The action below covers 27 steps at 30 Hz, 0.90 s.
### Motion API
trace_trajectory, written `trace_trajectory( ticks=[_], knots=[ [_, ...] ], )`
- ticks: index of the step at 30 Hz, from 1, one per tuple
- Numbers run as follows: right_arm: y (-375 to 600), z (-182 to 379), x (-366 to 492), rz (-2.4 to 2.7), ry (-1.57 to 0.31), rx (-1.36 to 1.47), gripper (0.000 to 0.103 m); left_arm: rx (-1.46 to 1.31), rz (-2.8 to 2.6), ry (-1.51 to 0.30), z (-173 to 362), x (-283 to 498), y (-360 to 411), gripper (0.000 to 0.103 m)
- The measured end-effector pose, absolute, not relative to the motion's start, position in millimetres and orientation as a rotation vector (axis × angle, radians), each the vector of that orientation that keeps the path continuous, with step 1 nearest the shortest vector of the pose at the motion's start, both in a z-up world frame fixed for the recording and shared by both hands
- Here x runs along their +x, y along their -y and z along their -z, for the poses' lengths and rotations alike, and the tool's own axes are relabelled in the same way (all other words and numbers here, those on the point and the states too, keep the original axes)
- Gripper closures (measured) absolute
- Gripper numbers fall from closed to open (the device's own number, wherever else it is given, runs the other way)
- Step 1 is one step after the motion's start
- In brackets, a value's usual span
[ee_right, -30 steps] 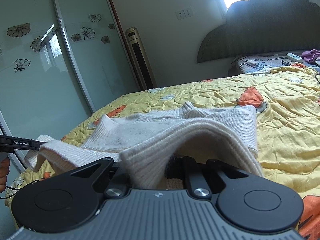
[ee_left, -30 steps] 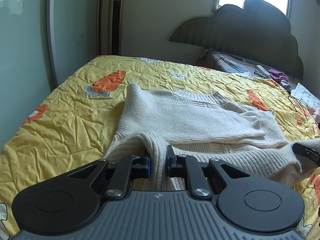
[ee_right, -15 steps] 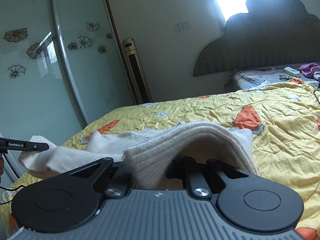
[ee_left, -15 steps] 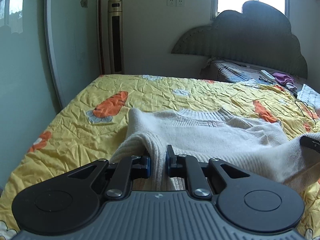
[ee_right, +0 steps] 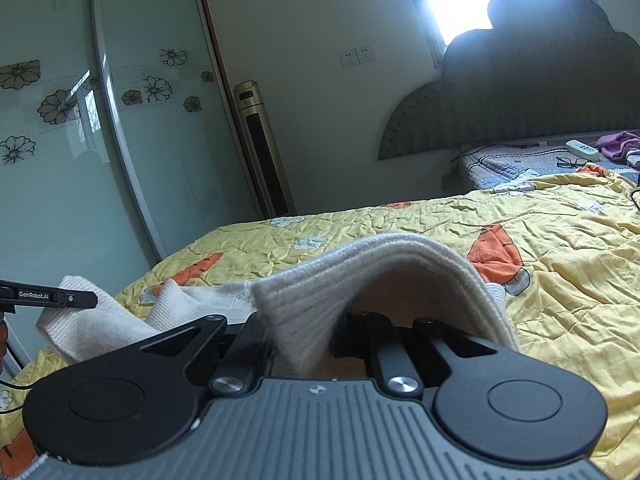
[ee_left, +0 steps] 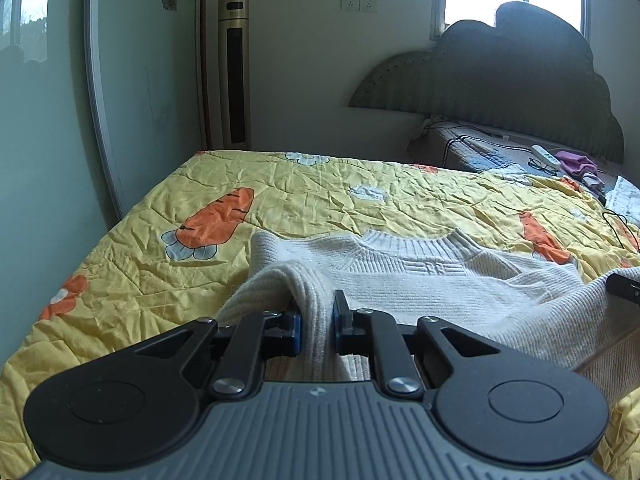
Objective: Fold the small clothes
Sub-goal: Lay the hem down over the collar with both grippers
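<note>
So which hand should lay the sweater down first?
Probably the left. The left gripper pinches the sweater with the collar lying flat just ahead, in clear sight. The right gripper is draped in knit that hides its landing spot.

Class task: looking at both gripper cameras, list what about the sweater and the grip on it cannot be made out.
- Right wrist view: right gripper tips, covered by the draped sweater.
- Left wrist view: sweater's lower hem, behind the left gripper.
- Both views: sleeves, lost in folds.
</note>
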State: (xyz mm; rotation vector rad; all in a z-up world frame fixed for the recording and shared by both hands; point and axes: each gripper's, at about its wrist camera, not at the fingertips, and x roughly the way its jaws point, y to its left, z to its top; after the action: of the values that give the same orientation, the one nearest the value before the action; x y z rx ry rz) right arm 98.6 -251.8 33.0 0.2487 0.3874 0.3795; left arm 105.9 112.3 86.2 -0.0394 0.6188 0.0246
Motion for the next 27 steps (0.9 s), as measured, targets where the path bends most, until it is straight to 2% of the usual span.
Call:
trace_trajectory(
  ticks=[16,27],
  knots=[
    [252,-36,129,-0.357,-0.362,0.253,0.089,-0.023,-0.044,-0.636,-89,141,-111,0.090],
    [245,-23,165,-0.329,-0.409,0.240,0.089,-0.009,-0.074,-0.699,-68,188,-107,0.089]
  ],
)
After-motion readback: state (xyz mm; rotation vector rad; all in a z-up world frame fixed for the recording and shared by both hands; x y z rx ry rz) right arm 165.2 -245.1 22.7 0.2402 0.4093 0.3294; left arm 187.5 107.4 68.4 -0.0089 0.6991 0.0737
